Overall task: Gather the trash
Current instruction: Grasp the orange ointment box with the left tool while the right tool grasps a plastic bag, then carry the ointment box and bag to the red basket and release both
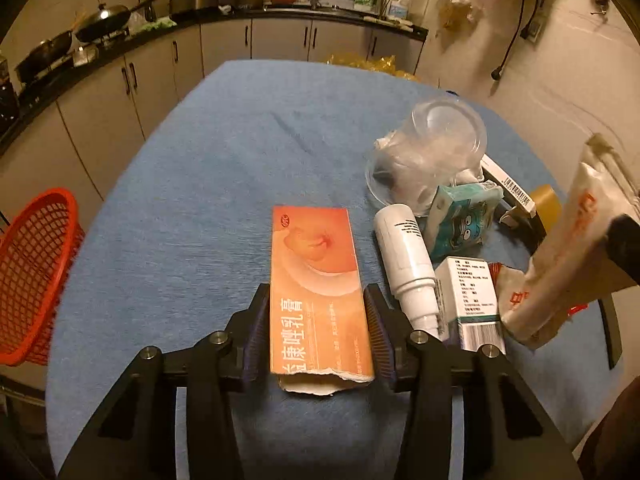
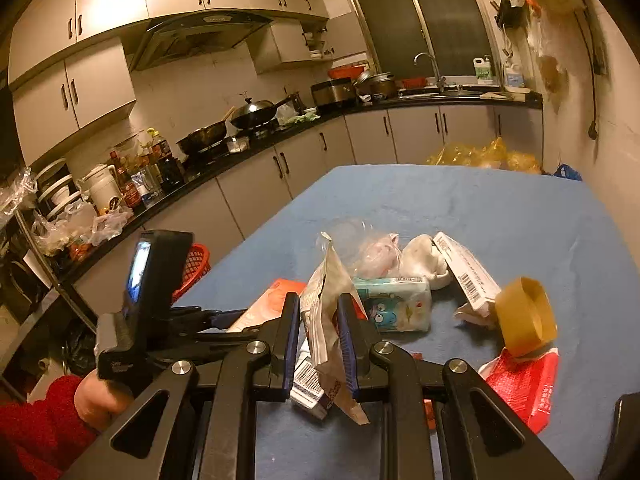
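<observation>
My left gripper (image 1: 318, 300) is shut on an orange medicine carton (image 1: 316, 276) with a torn near end, over the blue table (image 1: 208, 184). My right gripper (image 2: 319, 308) is shut on a crumpled white paper wrapper (image 2: 326, 320) with orange print, held above the table; it also shows in the left wrist view (image 1: 568, 256). The carton (image 2: 276, 294) and the left gripper's body show at left in the right wrist view. A red mesh basket (image 1: 32, 276) stands off the table's left edge, also seen in the right wrist view (image 2: 194, 266).
A trash pile lies on the table's right: clear plastic cups (image 1: 436, 144), white bottle (image 1: 404, 252), tissue pack (image 1: 460, 220), small white medicine box (image 1: 470, 296), tape roll (image 2: 526, 316), barcode box (image 2: 468, 272), red packet (image 2: 524, 384). Kitchen counter and cabinets run behind.
</observation>
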`<state>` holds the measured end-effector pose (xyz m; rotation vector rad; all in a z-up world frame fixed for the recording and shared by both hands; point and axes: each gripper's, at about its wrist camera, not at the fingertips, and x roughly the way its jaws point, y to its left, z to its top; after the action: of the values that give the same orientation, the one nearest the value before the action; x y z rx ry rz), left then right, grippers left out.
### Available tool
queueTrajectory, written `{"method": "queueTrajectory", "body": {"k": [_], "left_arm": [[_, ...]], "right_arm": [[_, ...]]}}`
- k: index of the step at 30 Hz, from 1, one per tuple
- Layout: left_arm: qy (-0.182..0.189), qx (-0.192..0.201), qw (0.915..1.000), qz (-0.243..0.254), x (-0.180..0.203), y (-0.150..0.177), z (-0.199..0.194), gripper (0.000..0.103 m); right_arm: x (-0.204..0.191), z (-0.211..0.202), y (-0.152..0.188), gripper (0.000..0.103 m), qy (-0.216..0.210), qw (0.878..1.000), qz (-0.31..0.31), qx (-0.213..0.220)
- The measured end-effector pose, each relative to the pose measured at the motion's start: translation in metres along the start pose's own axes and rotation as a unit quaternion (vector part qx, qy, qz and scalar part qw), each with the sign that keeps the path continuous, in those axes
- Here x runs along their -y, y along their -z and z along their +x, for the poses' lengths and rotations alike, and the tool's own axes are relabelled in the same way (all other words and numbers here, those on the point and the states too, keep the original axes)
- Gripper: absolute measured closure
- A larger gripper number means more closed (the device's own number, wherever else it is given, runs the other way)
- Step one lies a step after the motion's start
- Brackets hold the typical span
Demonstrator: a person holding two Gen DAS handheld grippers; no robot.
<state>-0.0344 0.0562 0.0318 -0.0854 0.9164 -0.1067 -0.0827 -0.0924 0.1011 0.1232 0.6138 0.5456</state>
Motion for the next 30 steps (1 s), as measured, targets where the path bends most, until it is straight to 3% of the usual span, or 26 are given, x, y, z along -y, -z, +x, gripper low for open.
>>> {"method": "queueTrajectory", "body": {"k": [12,30], "left_arm": [[0.004,0.047,0.9989,-0.009,-0.027,0.005,-0.043,0.059],[-0.005,0.099,0.9946,-0.031,-0.065,-0.002,-0.088,0.060]], "right_arm": [[-0.032,0.004,-0.013,0.082,-0.013,1.000,-0.011,0.006],[-0.074,0.041,-0.046,0.082,-0.046,0.998,-0.031,-0.010]]}}
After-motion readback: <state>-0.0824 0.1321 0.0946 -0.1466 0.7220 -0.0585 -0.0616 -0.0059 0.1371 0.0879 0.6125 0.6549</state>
